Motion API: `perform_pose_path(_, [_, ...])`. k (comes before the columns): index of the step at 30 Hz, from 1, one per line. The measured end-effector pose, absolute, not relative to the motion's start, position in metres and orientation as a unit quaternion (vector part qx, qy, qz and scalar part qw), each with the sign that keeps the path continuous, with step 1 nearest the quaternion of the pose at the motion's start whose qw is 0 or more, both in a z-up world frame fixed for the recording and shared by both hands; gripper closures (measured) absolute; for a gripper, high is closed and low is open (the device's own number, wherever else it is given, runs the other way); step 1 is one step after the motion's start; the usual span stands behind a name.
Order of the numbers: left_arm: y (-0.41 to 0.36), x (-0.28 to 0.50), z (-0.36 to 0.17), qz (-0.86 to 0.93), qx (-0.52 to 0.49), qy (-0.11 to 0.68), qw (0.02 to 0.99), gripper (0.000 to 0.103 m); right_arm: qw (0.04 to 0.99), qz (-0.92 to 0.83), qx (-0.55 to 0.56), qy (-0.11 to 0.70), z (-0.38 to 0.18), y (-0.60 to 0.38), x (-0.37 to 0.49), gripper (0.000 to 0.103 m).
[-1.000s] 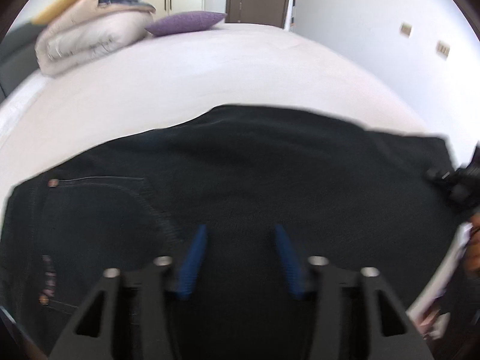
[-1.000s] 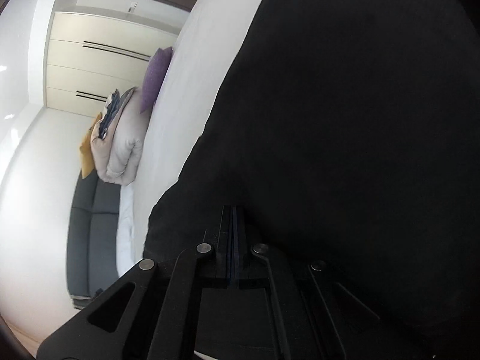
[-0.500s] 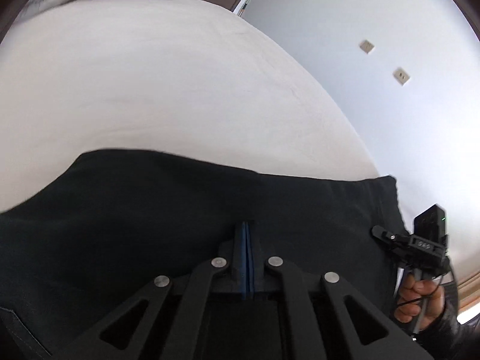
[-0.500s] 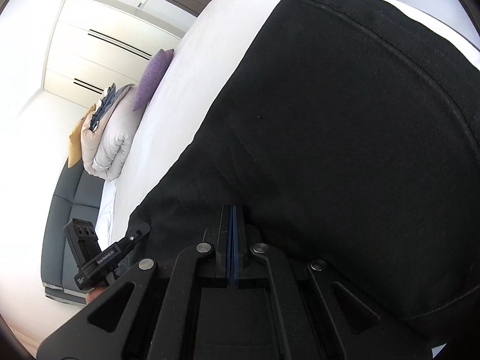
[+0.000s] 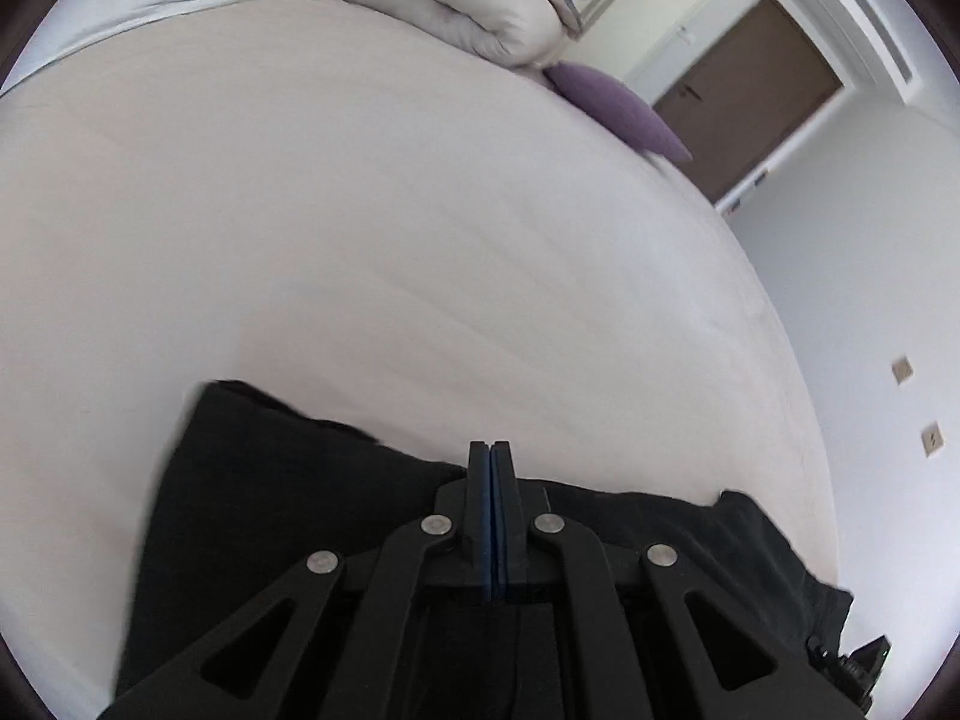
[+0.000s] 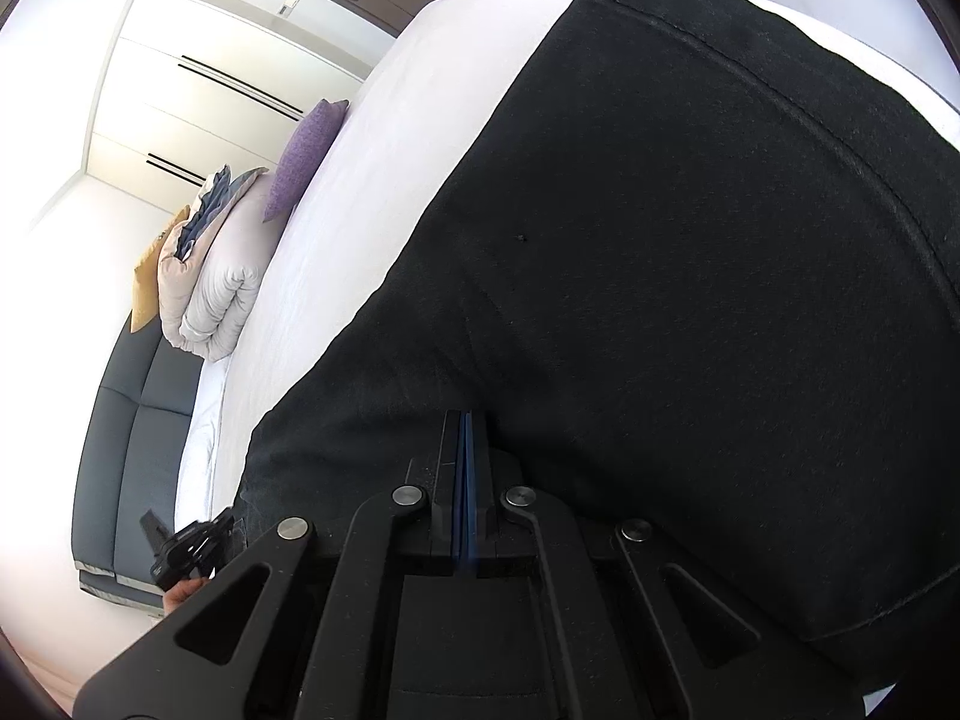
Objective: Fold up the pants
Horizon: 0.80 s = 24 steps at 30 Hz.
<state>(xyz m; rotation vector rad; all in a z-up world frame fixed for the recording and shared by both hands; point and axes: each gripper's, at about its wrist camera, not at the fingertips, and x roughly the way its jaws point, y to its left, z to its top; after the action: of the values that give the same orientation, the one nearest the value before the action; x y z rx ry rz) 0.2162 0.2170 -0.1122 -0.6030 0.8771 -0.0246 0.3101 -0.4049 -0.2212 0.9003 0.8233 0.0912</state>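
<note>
Both grippers pinched closed on the black pants (image 6: 690, 300): left gripper (image 5: 491, 468) lower centre at the fabric's edge, right gripper (image 6: 467, 438) likewise. Fold looks mid-way, cloth bunched low over the bed (image 5: 390, 210); laying flat and later folds remain, I'd judge.

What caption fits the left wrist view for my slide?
Left gripper shut on the black pants, over a white bed.

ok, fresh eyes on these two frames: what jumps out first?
The black pants fill most of the right wrist view, hem seam curving across the top, spread over the white bed. Both grippers are shut on the fabric: left gripper at the pants' far edge, right gripper mid-cloth. Behind, a purple pillow leans against folded bedding.
</note>
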Motion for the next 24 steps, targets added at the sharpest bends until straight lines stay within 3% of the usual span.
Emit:
perform_pose_path(3, [0.198,0.18,-0.081,-0.078,-0.305,0.368,0.875,0.103,0.819,0.042,0.422,0.385,-0.221,-0.405,0.311,0.103])
perform_pose_path(6, [0.116,0.146,-0.063,-0.21,-0.296,0.331,0.871,0.101,0.82,0.04,0.422,0.384,-0.222,-0.404,0.313,0.103])
perform_pose_path(8, [0.061,0.136,-0.082,-0.268,-0.298,0.342,0.85,0.095,0.82,0.04,0.422,0.385,-0.215,-0.398,0.309,0.103])
perform_pose_path(11, [0.026,0.142,-0.135,-0.234,-0.297,0.416,0.827,0.095,0.817,0.044,0.426,0.387,-0.213,-0.404,0.309,0.103])
perform_pose_path(12, [0.03,0.145,-0.15,-0.219,-0.311,0.43,0.819,0.099,0.817,0.045,0.426,0.387,-0.213,-0.405,0.309,0.103])
perform_pose_path(14, [0.049,0.144,-0.162,-0.222,-0.36,0.41,0.808,0.098,0.817,0.048,0.425,0.386,-0.21,-0.414,0.308,0.103])
perform_pose_path(24, [0.159,0.163,-0.148,-0.108,-0.377,0.392,0.832,0.098,0.821,0.048,0.42,0.384,-0.207,-0.418,0.308,0.103])
